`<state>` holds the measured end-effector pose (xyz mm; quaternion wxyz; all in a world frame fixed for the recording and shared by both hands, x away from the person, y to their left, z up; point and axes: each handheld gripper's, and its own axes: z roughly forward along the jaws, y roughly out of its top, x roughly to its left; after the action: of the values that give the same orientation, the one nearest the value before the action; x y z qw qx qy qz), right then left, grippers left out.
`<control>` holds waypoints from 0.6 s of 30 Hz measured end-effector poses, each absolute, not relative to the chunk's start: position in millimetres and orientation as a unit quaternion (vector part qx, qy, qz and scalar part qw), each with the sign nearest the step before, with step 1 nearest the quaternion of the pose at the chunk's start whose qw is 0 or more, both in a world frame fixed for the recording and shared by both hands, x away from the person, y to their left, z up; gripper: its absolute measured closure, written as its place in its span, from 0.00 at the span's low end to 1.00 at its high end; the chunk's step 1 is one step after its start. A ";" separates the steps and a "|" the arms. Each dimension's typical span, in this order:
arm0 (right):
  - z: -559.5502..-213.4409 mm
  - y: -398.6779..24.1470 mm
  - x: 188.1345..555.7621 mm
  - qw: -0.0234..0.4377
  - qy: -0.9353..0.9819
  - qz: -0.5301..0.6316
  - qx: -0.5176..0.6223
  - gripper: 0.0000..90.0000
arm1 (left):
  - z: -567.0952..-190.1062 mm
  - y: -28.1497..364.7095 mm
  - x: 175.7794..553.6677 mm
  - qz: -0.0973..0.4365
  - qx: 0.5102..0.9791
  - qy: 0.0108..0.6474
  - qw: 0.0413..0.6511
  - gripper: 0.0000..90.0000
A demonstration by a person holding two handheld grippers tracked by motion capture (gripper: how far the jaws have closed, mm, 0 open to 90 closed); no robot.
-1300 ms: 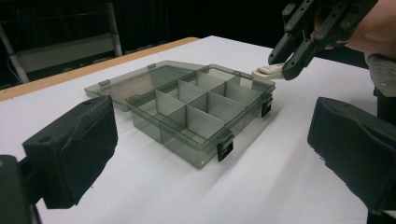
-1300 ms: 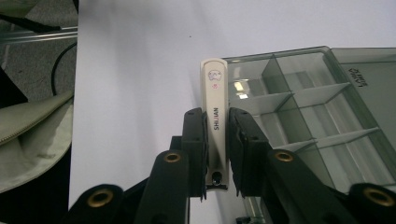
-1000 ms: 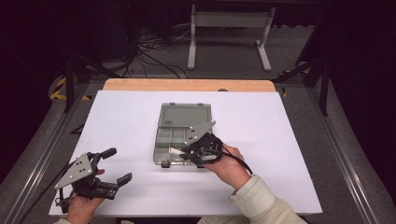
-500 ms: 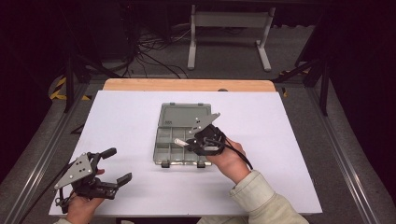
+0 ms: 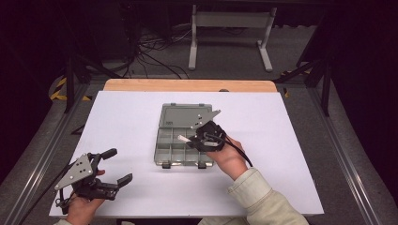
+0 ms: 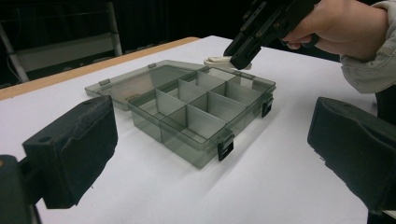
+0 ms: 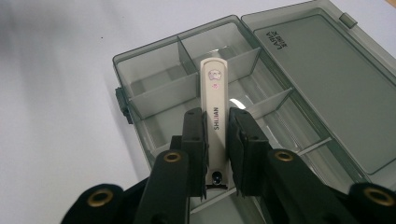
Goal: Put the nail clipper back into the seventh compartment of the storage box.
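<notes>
A: Where's the cream metal nail clipper [image 7: 214,100]?
B: Clenched in the right claw [image 7: 216,135], above the smoky plastic compartment box [image 5: 174,150] — stiff, light, slick; grip mid-body. Left claw [image 5: 116,165] released.

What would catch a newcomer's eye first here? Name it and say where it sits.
The cream nail clipper clamped in the right gripper, held over the compartments of the open smoky-grey organizer box at the middle of the white table. Next, the left gripper with its jaws wide apart, near the table's front left corner.
</notes>
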<state>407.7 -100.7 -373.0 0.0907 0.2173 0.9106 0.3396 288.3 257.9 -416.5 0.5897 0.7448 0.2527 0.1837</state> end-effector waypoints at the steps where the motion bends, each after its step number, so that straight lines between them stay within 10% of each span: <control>1: -374.3 -99.8 407.1 0.091 0.911 0.338 0.220 0.86 | -416.4 257.8 288.1 0.184 0.744 0.253 0.590 0.03; 18: -393.9 -97.0 407.4 0.079 0.913 0.323 0.238 0.86 | -416.1 258.1 287.9 0.183 0.744 0.253 0.590 0.03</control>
<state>407.4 -97.0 -393.9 0.0787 0.2377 0.9128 0.3227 287.9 258.1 -416.1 0.5900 0.7445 0.2530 0.1834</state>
